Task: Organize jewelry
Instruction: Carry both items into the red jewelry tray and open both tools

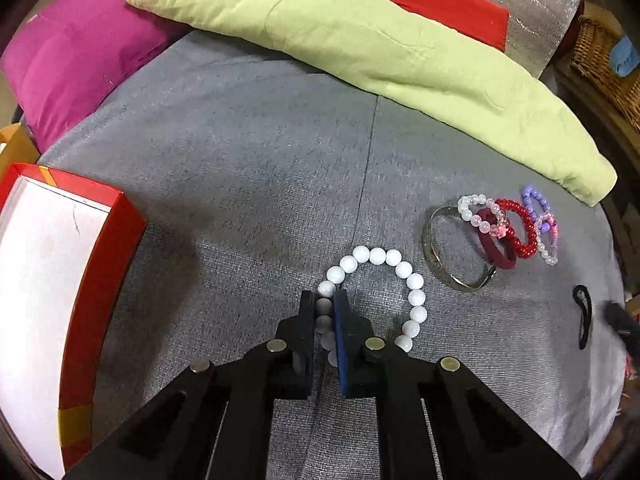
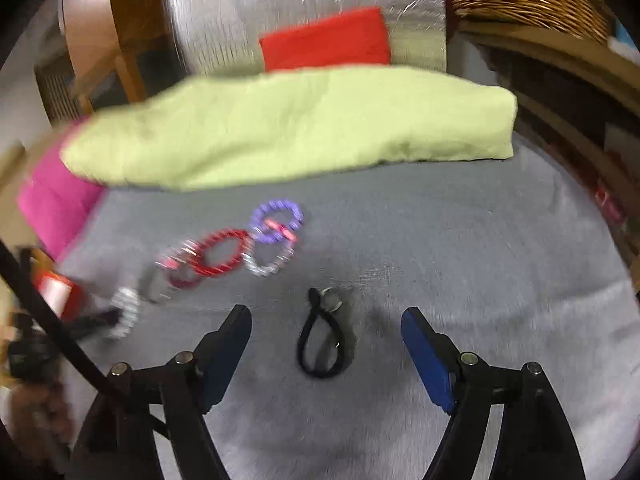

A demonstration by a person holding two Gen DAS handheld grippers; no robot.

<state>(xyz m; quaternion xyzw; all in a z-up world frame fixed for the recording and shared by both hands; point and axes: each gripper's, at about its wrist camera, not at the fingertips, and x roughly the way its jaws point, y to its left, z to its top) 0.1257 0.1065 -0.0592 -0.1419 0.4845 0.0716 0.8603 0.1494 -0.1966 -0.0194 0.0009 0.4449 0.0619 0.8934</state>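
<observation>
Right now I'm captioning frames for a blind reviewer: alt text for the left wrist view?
The left gripper is shut on a white bead bracelet on a grey cushion. A red box lies open at left; more bracelets cluster at right.

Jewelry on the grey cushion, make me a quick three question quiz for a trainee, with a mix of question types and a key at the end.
1. True or false: the left gripper is shut on the white bead bracelet.
2. Multiple choice: what lies between the open fingers of the right gripper? A) the red bead bracelet B) the black hair tie C) the metal bangle
3. Fill in: the red box sits to the ____ of the white bead bracelet in the left wrist view.

Key: 1 true; 2 B; 3 left
</observation>
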